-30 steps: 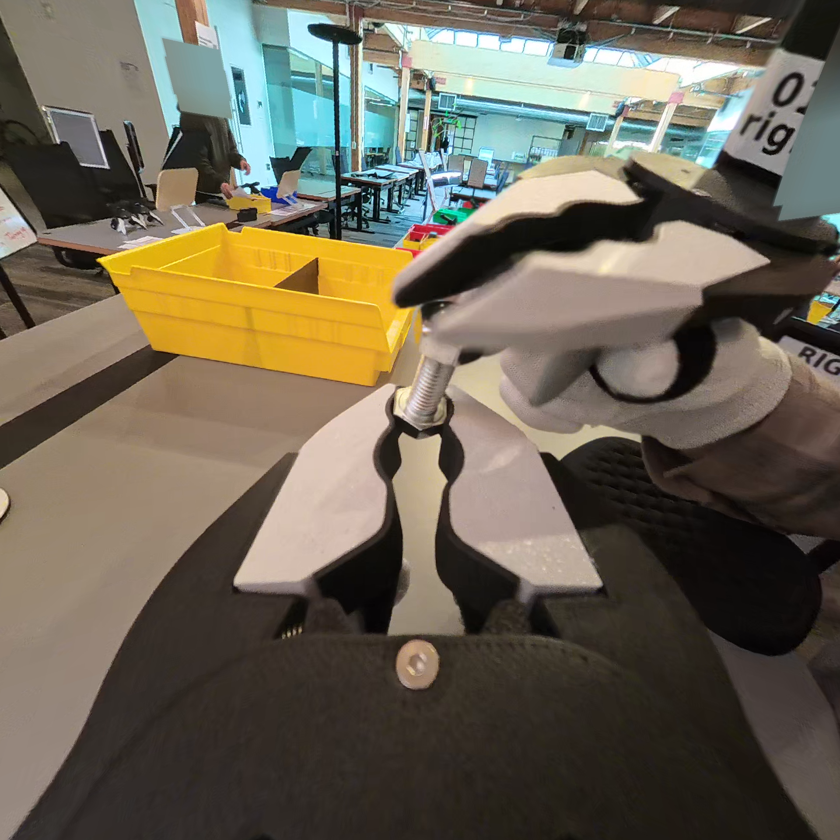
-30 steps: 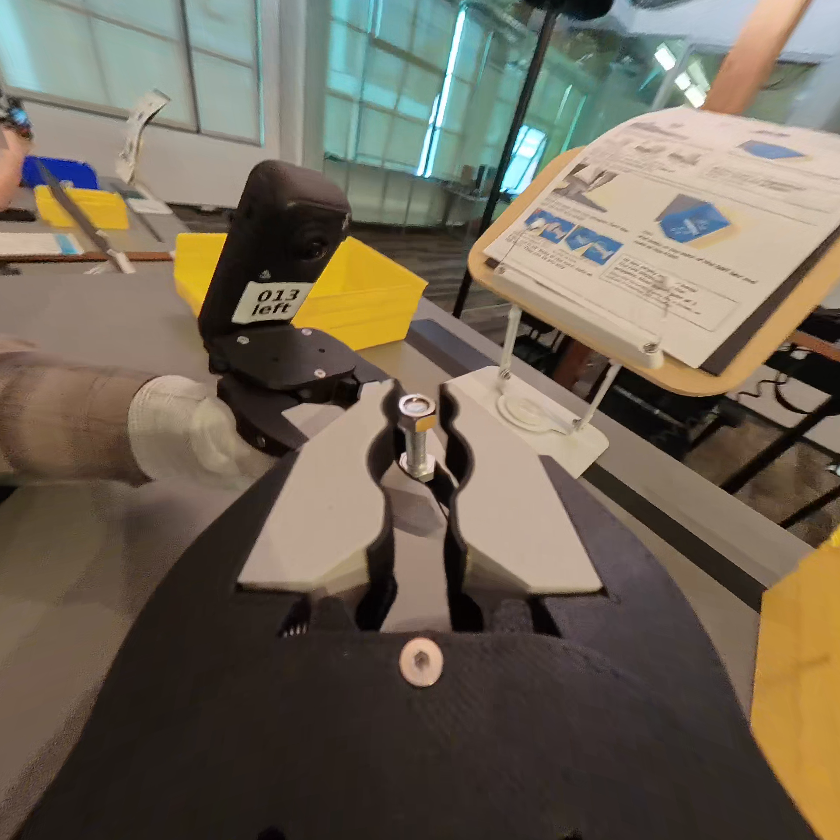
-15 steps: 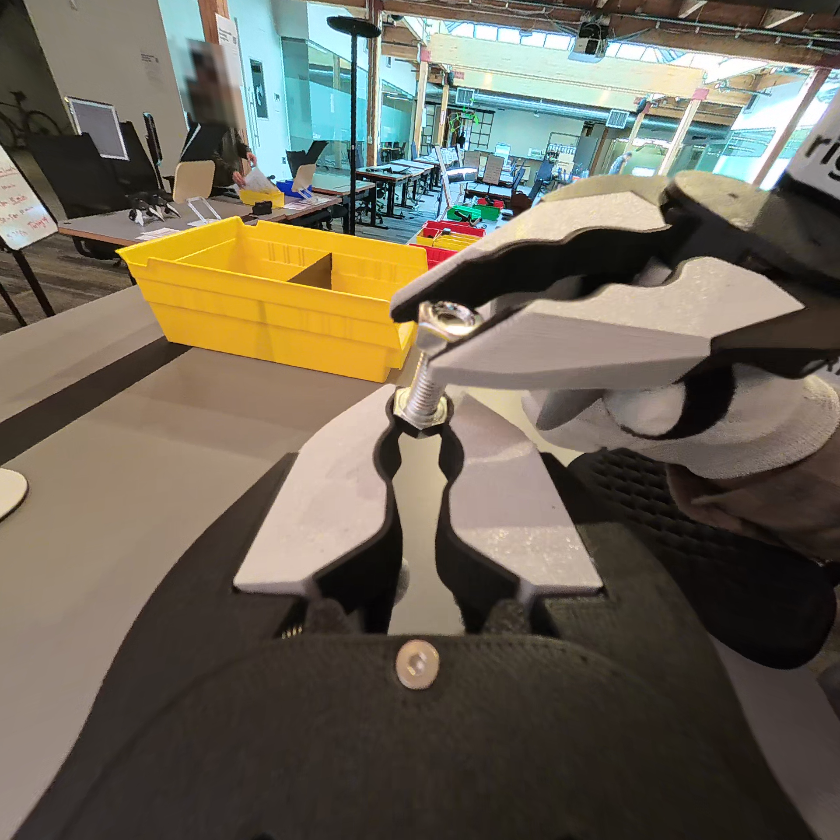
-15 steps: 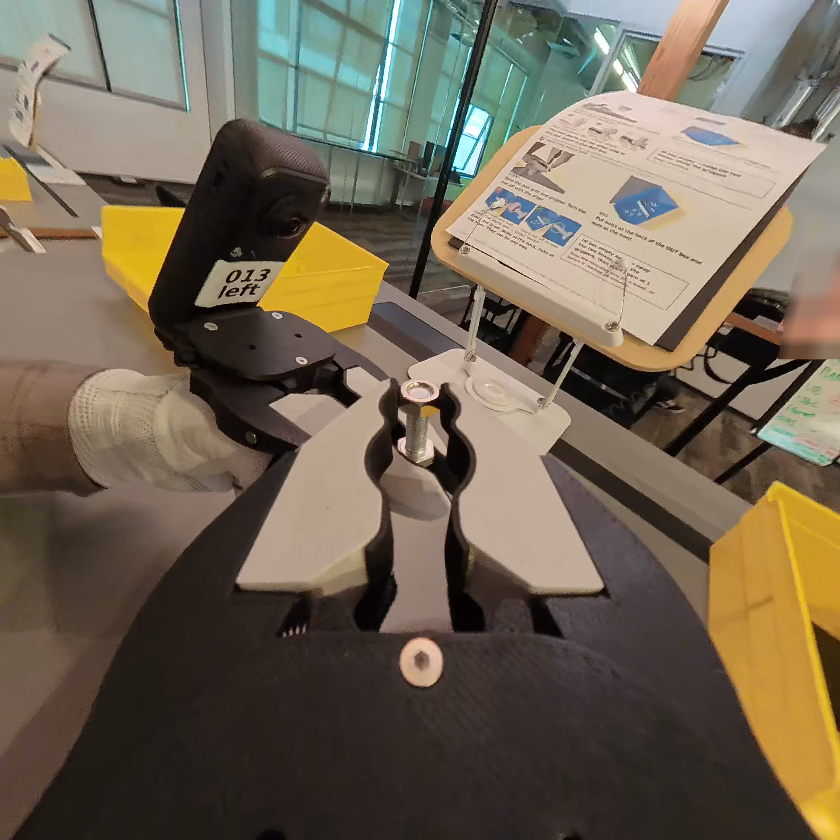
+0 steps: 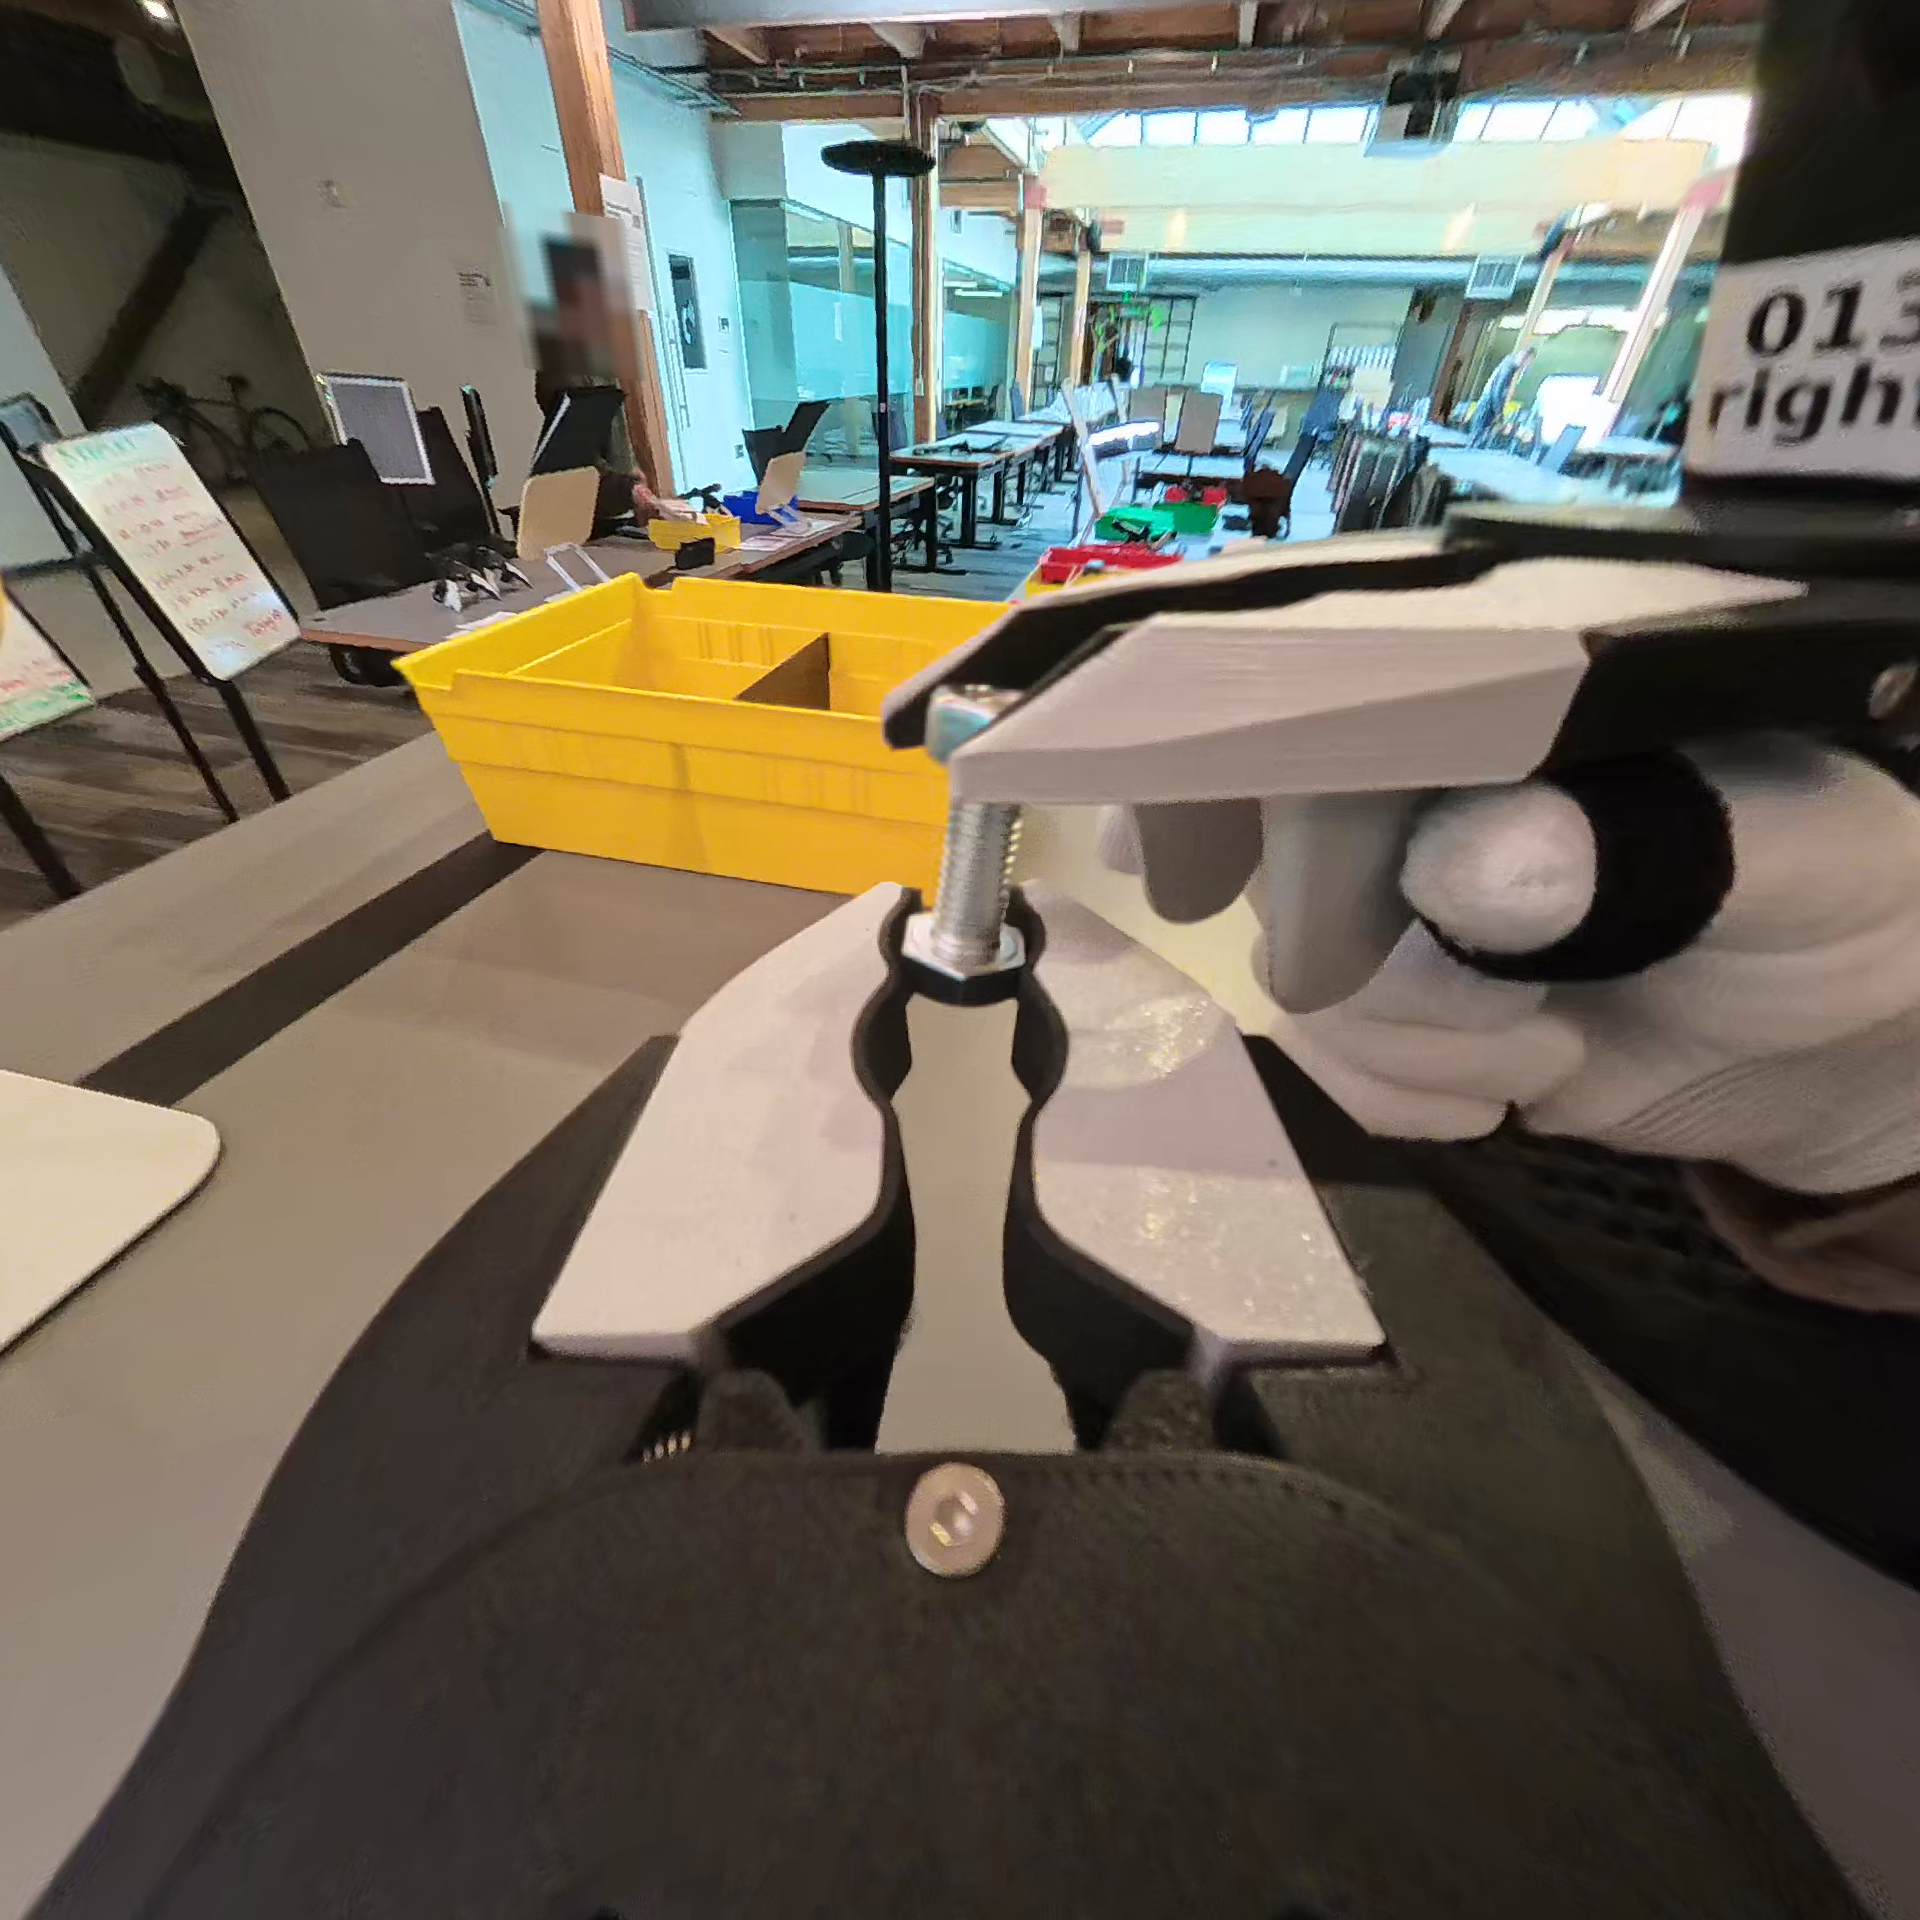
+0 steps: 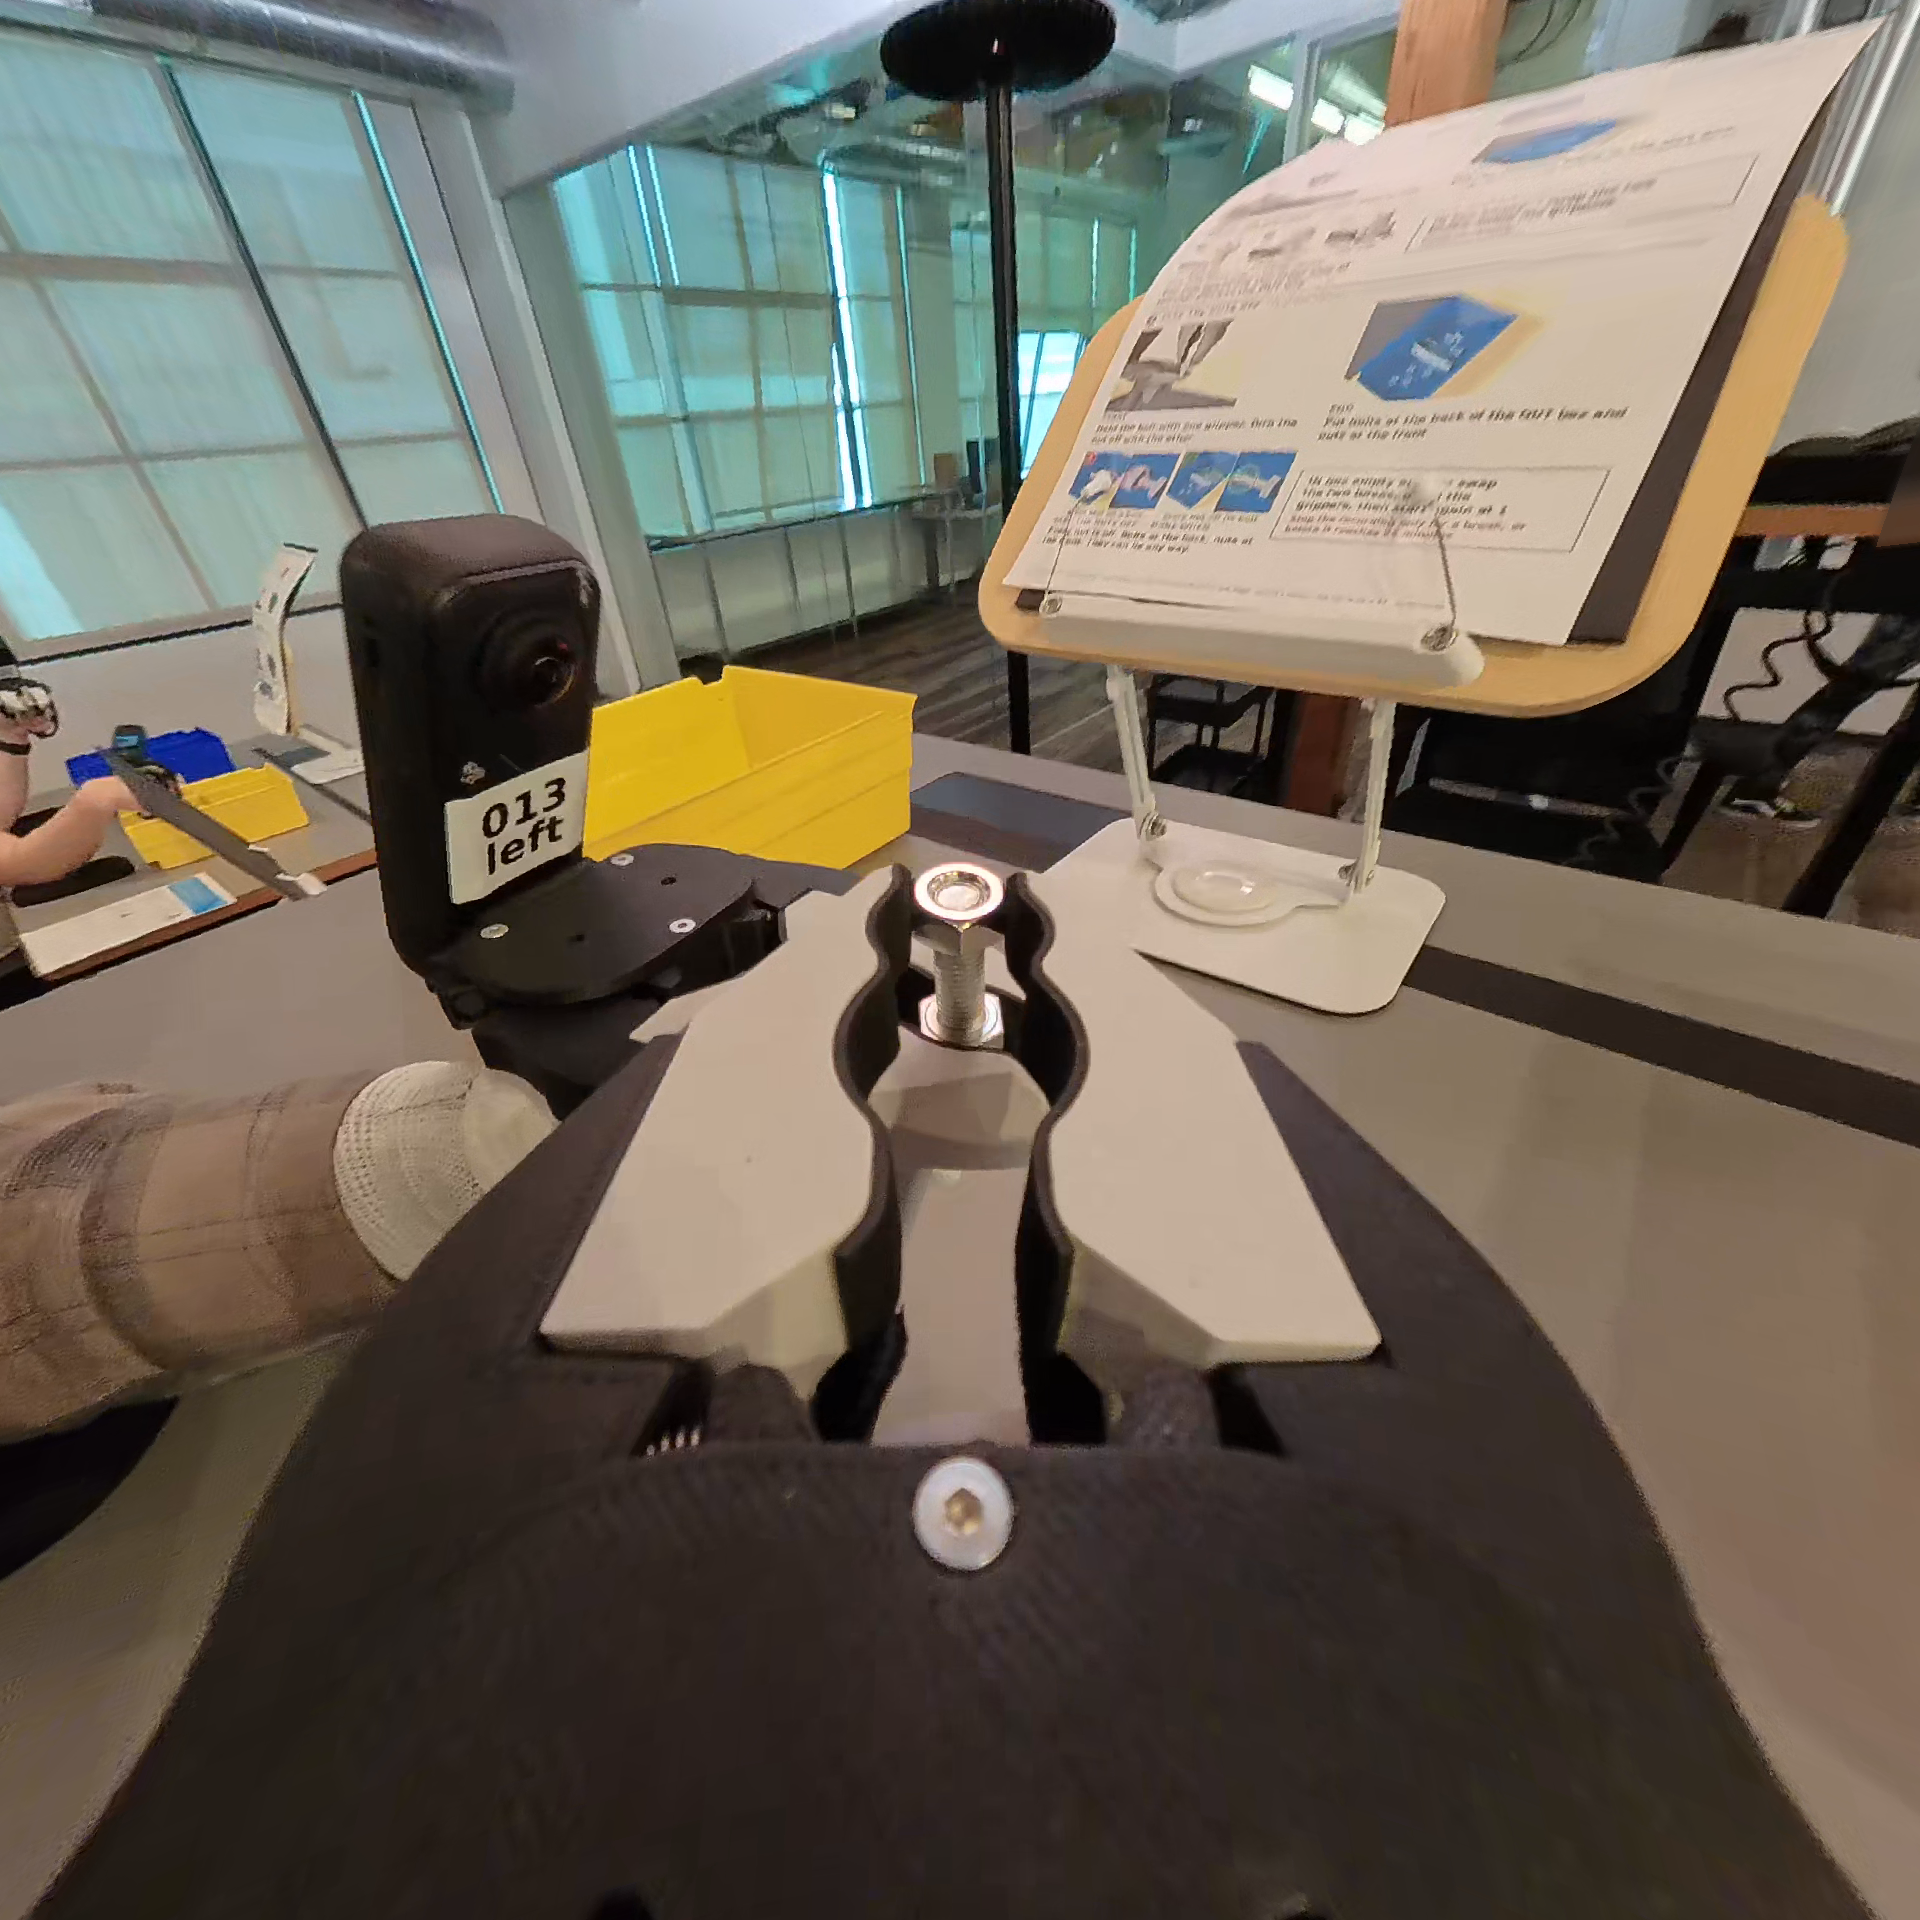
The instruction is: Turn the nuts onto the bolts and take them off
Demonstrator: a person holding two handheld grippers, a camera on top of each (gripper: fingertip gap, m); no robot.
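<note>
The bolt [image 5: 975, 854] is held upright above the grey table [image 5: 343, 1039], and all positions are given relative to it. Its head is clamped at the top between the fingertips of the right gripper [image 5: 940, 717], which is seen reaching in from the right in the left wrist view. The nut [image 5: 964, 954] is threaded onto the lower end of the shank and is gripped there by the narrowed tips of the left gripper [image 5: 961, 971]. A stretch of bare thread is visible between head and nut. In the right wrist view the bolt [image 6: 958, 961] is seen from above, head uppermost within the notches of the right gripper [image 6: 958, 914], with the nut [image 6: 961, 1023] below it. The left gripper's body and its camera [image 6: 468, 707] are located left of the bolt. A yellow bin [image 5: 686, 748] with a brown divider is located behind the bolt on the table. A document stand [image 6: 1434, 436] carrying a printed sheet is located to the bolt's right rear. White-gloved hands [image 5: 1558, 966] are seen on the handles.
</note>
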